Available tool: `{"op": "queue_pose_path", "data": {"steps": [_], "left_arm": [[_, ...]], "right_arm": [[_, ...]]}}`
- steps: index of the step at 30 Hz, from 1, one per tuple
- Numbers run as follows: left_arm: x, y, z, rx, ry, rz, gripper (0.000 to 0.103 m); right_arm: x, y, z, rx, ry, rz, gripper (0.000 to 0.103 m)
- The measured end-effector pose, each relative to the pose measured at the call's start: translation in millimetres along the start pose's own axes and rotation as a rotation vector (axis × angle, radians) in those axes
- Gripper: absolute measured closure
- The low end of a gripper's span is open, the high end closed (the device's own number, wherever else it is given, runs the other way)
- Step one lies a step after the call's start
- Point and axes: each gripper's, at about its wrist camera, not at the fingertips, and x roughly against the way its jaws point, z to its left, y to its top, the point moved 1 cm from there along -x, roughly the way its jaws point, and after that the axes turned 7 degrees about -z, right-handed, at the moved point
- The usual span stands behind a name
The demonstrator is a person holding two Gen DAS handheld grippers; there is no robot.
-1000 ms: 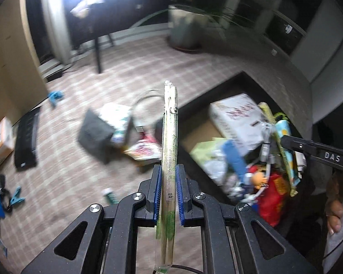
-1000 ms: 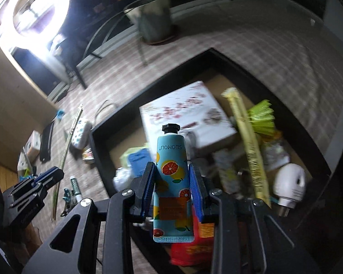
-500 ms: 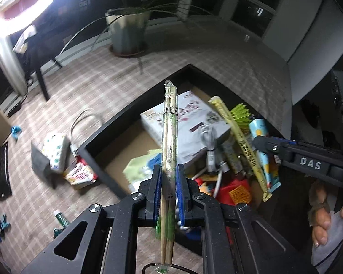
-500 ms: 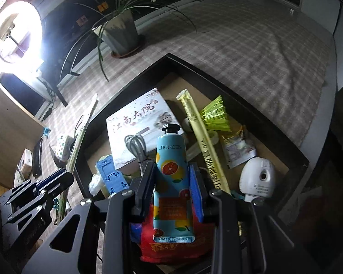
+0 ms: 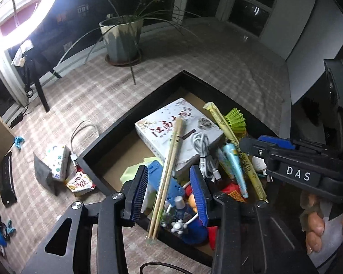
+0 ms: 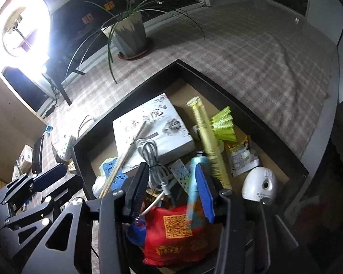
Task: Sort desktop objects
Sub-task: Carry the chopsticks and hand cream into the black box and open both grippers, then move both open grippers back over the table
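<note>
A black tray [image 5: 135, 118] [image 6: 240, 105] full of oddments lies under both grippers. My left gripper [image 5: 169, 194] [image 6: 48, 175] hangs over its near left corner with its jaws opening. The wrapped chopsticks [image 5: 169, 166] [image 6: 125, 157] stand loose between the blue pads, touching neither, and slant onto the white box [image 5: 171, 125] [image 6: 148, 125]. My right gripper [image 6: 171, 187] [image 5: 258, 146] is also opening. The blue hand cream tube [image 6: 194, 182] [image 5: 234, 166] is blurred beside the right pad, slipping down toward the red bag [image 6: 178, 228].
The tray also holds a white cable [image 6: 148, 153], a long yellow packet [image 6: 205, 132], a green fan [image 6: 224, 123] and a white round device [image 6: 260, 182]. A tissue pack [image 5: 57, 159] and snack packet [image 5: 80, 182] lie on the checked cloth left of it. A potted plant [image 5: 121, 38] stands behind.
Both grippers' jaws have spread apart. The chopsticks, upright in the left pads before, now lean free. The tube has slipped from the right pads. The left gripper swung over the tray.
</note>
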Motion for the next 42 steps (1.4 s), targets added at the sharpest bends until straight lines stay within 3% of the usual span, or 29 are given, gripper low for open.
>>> {"op": "queue_pose_path", "data": {"steps": [12,23,32,42], "left_arm": [[7.9,-10.4,59.7,0.098,0.076,0.003,0.067],[26.8,-48.3,172.5,0.296,0.222,0.010,0.067],[57.4,-103.1,270.2,0.499,0.360,0.003,0.067],[102.3,-184.4,365.5,0.776,0.481,-0.029,0.067]], "right_arm": [[-16.3,-1.5,43.5,0.079,0.053,0.044,0.060],[-38.9,1.9,125.9,0.224,0.145,0.091,0.056],[-51.7,-4.5,225.1,0.408,0.249,0.122,0.056],[-68.3,-40.8,372.7,0.665,0.417,0.188,0.056]]}}
